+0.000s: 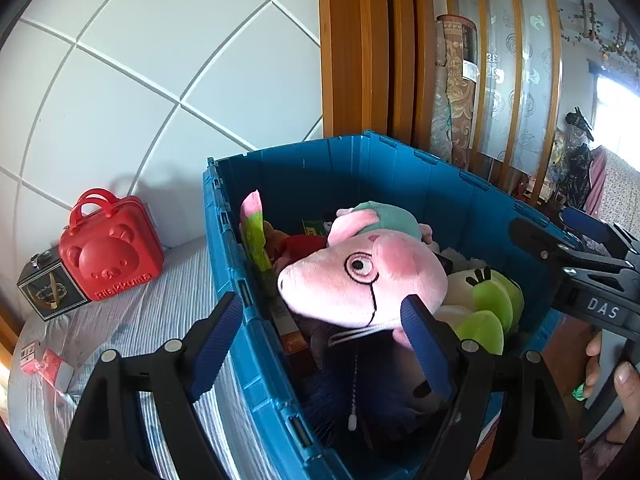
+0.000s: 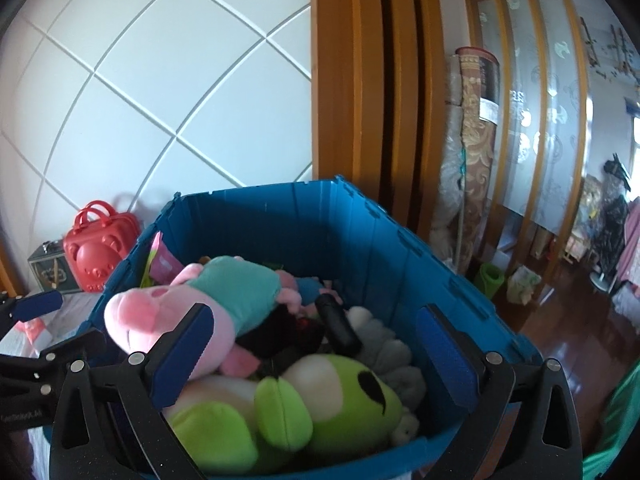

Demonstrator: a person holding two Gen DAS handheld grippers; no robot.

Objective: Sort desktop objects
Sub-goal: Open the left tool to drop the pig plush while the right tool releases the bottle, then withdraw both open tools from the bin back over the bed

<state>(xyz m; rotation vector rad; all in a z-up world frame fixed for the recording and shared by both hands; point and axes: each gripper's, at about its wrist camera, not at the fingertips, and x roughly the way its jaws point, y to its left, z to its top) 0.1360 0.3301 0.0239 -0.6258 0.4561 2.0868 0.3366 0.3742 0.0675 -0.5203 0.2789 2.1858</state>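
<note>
A blue plastic crate (image 1: pixel 240 264) (image 2: pixel 360 248) holds several plush toys. A pink pig plush (image 1: pixel 360 276) (image 2: pixel 192 312) with a teal body lies on top. A green and white plush (image 1: pixel 486 312) (image 2: pixel 304 404) lies beside it. My left gripper (image 1: pixel 326 336) is open and empty, straddling the crate's left wall. My right gripper (image 2: pixel 316 356) is open and empty above the green plush; it also shows at the right of the left wrist view (image 1: pixel 560 236).
A red bear-faced case (image 1: pixel 110 248) (image 2: pixel 100 248) and a dark box (image 1: pixel 50 284) (image 2: pixel 48 266) stand on the striped surface (image 1: pixel 160 320) by the white tiled wall. Small red-and-white packets (image 1: pixel 40 360) lie at the left. Wooden door frames and a wooden floor (image 2: pixel 560 328) are on the right.
</note>
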